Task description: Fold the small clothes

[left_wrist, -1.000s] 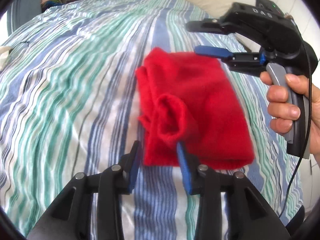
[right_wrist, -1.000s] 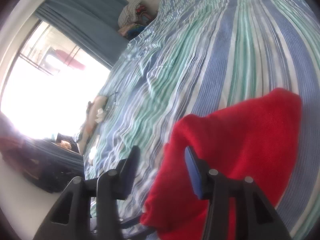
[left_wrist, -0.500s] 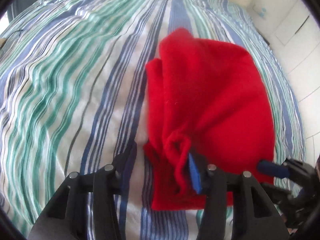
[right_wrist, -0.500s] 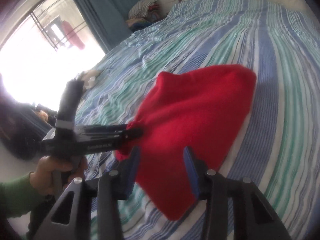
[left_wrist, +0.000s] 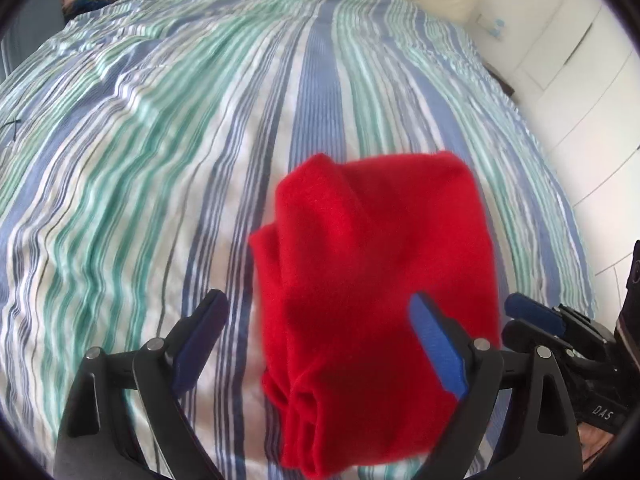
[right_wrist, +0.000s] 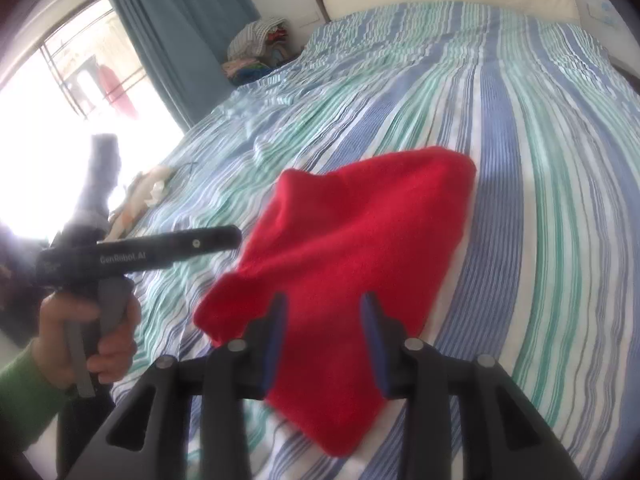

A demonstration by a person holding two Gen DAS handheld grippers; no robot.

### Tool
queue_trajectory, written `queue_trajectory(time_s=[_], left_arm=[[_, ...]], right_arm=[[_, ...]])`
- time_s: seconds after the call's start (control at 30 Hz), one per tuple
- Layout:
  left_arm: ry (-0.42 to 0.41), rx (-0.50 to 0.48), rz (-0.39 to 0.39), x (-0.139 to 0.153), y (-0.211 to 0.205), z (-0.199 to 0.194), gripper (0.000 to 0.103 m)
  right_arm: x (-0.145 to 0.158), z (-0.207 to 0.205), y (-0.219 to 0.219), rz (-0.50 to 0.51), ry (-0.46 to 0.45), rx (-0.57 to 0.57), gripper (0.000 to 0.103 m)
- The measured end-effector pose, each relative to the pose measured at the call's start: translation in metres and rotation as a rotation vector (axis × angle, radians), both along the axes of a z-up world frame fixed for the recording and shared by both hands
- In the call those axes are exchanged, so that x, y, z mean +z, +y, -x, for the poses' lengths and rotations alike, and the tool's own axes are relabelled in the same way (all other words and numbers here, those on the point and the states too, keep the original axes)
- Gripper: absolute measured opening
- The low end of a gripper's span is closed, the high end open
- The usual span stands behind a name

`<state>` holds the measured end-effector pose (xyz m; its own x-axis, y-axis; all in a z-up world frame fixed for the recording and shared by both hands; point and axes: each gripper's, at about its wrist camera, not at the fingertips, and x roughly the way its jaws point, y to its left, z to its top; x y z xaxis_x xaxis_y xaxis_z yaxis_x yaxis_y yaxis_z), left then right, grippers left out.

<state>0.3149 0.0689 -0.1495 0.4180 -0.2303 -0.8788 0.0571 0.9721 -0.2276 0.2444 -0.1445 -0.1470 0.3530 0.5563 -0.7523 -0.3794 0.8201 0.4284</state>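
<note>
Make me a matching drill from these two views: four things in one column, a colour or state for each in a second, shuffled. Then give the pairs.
Things:
1. cloth
2. bedsheet
3. curtain
4. left tongs

Colour or state:
A. plain blue, hanging beside the window
B. open, holding nothing
C. red, folded, lying on the bed
D. striped blue, green and white

Pairs: 1-C, 2-D, 3-A, 4-B
</note>
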Motion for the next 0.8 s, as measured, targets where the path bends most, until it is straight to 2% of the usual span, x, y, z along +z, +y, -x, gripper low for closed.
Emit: queue_trajectory(time_s=[0.07, 0.1, 0.13, 0.2, 0.23, 0.27, 0.3, 0.37, 0.43, 0.47, 0.5, 0.53, 0.57, 0.6, 0.63, 0.67, 0.7, 0.8], left_arm=[[0.093, 0.016, -0.068, -0.034, -0.002, -0.008, 0.092], [0.108, 0.008, -0.054, -0.04, 0.001, -0.008, 0.092], [0.086, 0.009, -0.026, -0.034, 0.007, -0.004, 0.092], [0.04, 0.02, 0.036, -0.016, 0.023, 0.006, 0.093], [0.013, 0.018, 0.075, -0.007, 0.031, 0.011, 0.094], [-0.008, 0.016, 0.103, -0.002, 0.038, 0.014, 0.098], [-0.018, 0.017, 0.119, 0.0, 0.043, 0.014, 0.1], [0.017, 0.007, 0.15, -0.009, 0.045, 0.007, 0.1], [0.116, -0.014, 0.182, -0.033, 0.036, -0.005, 0.099], [0.141, -0.012, 0.179, -0.043, 0.03, -0.01, 0.098], [0.121, 0.0, 0.157, -0.046, 0.025, -0.01, 0.098], [0.096, 0.007, 0.148, -0.045, 0.02, -0.009, 0.092], [0.087, -0.01, 0.164, -0.044, 0.015, -0.008, 0.06], [0.101, -0.048, 0.196, -0.042, 0.008, -0.009, 0.021], [0.107, -0.053, 0.189, -0.037, 0.004, -0.009, 0.021], [0.083, -0.052, 0.164, -0.027, 0.002, -0.008, 0.021], [0.055, -0.062, 0.172, -0.014, 0.001, -0.006, 0.021], [-0.052, -0.088, 0.235, 0.036, 0.001, 0.002, 0.021]], right_arm=[[-0.027, -0.021, 0.006, -0.004, 0.08, -0.029, 0.041], [-0.049, -0.03, 0.008, 0.004, 0.16, -0.034, 0.041], [-0.064, -0.036, 0.015, 0.017, 0.208, -0.036, 0.041], [-0.054, -0.032, 0.014, 0.01, 0.165, -0.039, 0.043], [-0.042, -0.027, 0.009, -0.008, 0.147, -0.051, 0.05], [-0.031, -0.02, 0.0, -0.045, 0.132, -0.069, 0.072], [-0.02, -0.012, -0.01, -0.082, 0.105, -0.093, 0.09], [-0.01, -0.003, -0.028, -0.102, 0.047, -0.149, 0.092], [-0.024, -0.013, -0.037, -0.081, 0.087, -0.19, 0.092], [-0.039, -0.022, -0.04, -0.09, 0.136, -0.216, 0.092], [-0.055, -0.031, -0.041, -0.113, 0.194, -0.241, 0.088], [-0.07, -0.037, -0.041, -0.16, 0.245, -0.252, 0.083], [-0.083, -0.042, -0.035, -0.21, 0.282, -0.247, 0.072], [-0.091, -0.043, -0.024, -0.231, 0.294, -0.229, 0.058], [-0.092, -0.042, -0.01, -0.201, 0.276, -0.21, 0.052], [-0.085, -0.041, 0.002, -0.135, 0.234, -0.194, 0.043], [-0.074, -0.039, 0.01, -0.087, 0.192, -0.184, 0.038], [-0.023, -0.033, 0.011, -0.082, 0.058, -0.167, 0.034]])
